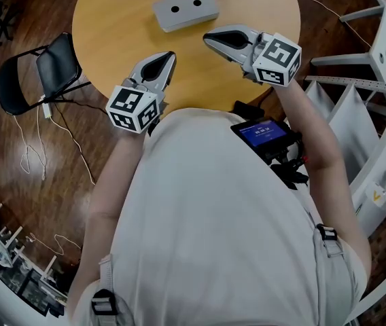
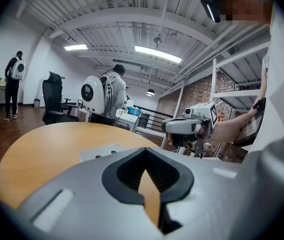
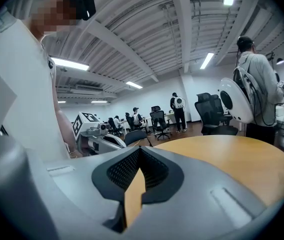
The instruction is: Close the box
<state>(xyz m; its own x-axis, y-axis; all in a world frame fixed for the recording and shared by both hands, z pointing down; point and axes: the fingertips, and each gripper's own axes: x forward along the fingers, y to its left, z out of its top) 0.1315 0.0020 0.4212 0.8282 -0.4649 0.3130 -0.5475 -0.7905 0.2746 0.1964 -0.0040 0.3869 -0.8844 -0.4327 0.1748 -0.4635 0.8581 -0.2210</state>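
A flat grey box [image 1: 185, 9] with two dark holes in its top lies at the far side of the round wooden table [image 1: 111, 26], its lid down; its top also shows as the box [image 2: 102, 153] just past the left jaws. My left gripper [image 1: 170, 57] hovers over the table's near edge, shut and empty, a hand's width short of the box. My right gripper [image 1: 208, 38] is to the right of it, close to the box's near right corner, shut with nothing held. Each gripper view looks along its own closed jaws: left gripper [image 2: 145, 151], right gripper [image 3: 139, 150].
A black folding chair [image 1: 40, 73] stands left of the table over loose cables [image 1: 37, 148] on the wooden floor. White shelving [image 1: 383, 80] lines the right side. A screen device [image 1: 264, 133] hangs on the person's chest. People with backpacks [image 2: 104, 94] stand beyond the table.
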